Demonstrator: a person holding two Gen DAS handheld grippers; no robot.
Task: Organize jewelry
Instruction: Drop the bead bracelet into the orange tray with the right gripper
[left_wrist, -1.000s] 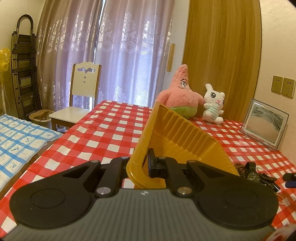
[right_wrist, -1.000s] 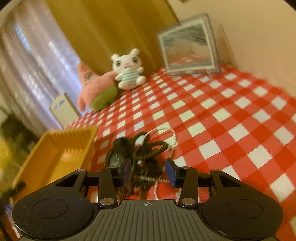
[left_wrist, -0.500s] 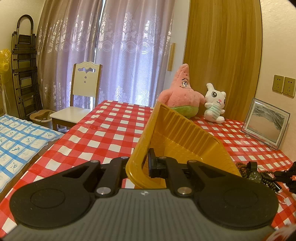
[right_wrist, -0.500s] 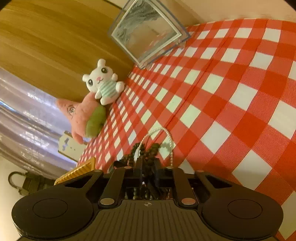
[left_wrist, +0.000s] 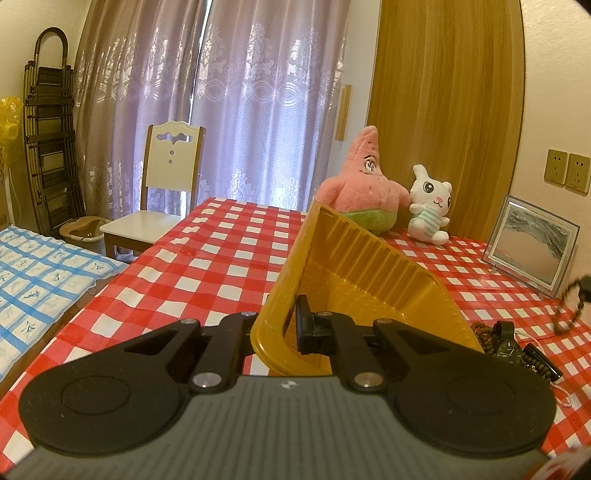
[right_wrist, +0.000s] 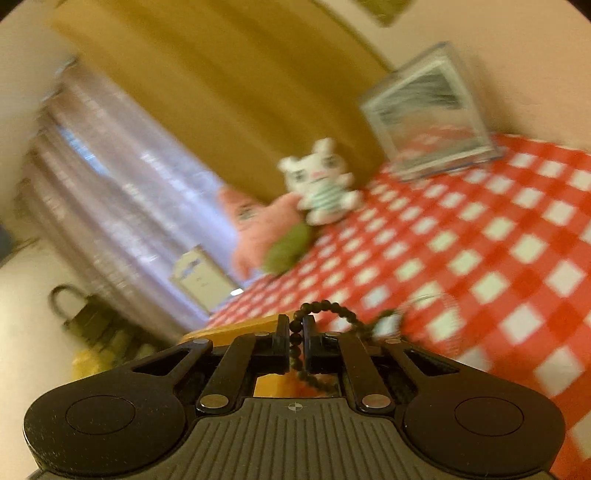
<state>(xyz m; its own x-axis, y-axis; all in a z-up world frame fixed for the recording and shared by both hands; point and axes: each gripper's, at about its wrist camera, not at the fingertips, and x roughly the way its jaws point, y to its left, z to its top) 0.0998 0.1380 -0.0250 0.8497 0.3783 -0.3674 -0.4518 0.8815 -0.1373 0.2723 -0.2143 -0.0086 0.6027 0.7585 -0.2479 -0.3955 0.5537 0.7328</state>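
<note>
Gripping the near wall of the yellow tray (left_wrist: 354, 273), left claw (left_wrist: 286, 332) is clamped shut on it, tray tipped up on the red-checked surface (left_wrist: 221, 251). Right claw (right_wrist: 295, 338) is closed on a dark bead bracelet (right_wrist: 325, 308), one loop arching over the fingertips, rest of the strand dropping between them.

Left wrist view only: remaining jewelry pile beside the tray's right edge, with a black wristwatch (left_wrist: 509, 349), a brown bead strand (left_wrist: 480, 328) and a thin pearl chain (left_wrist: 565, 393). The lifted bracelet shows there as a blurred dark loop at the far right edge, off the surface.

Right wrist view only: the actual pinch on the beads, plus a sliver of tray rim just past the claw. That view is motion-blurred; the pile isn't legible in it.
</note>
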